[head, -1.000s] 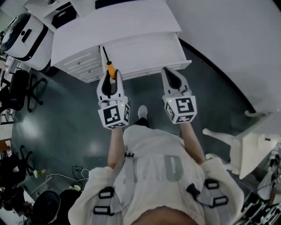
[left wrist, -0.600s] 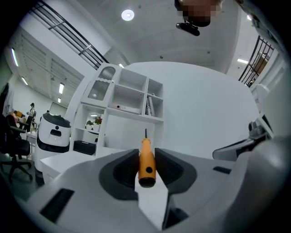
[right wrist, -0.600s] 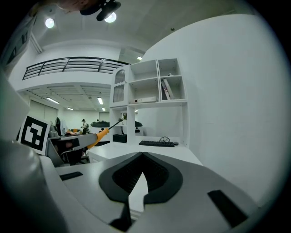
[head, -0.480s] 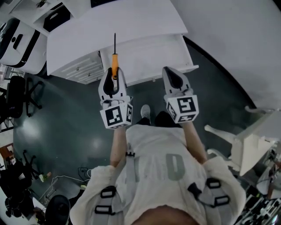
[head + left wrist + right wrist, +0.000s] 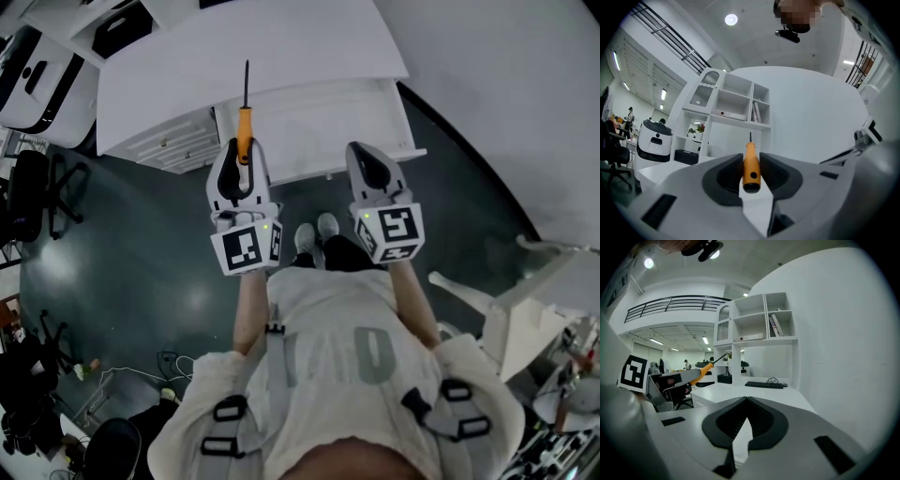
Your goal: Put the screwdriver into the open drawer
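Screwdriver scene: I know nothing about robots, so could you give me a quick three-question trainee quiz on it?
1. Which of the two tools grips the screwdriver?
2. True or false: the right tool is shut with nothing between its jaws.
3. The screwdriver's handle is: A orange, B green, C blue.
Key: 1 the left tool; 2 true; 3 A.
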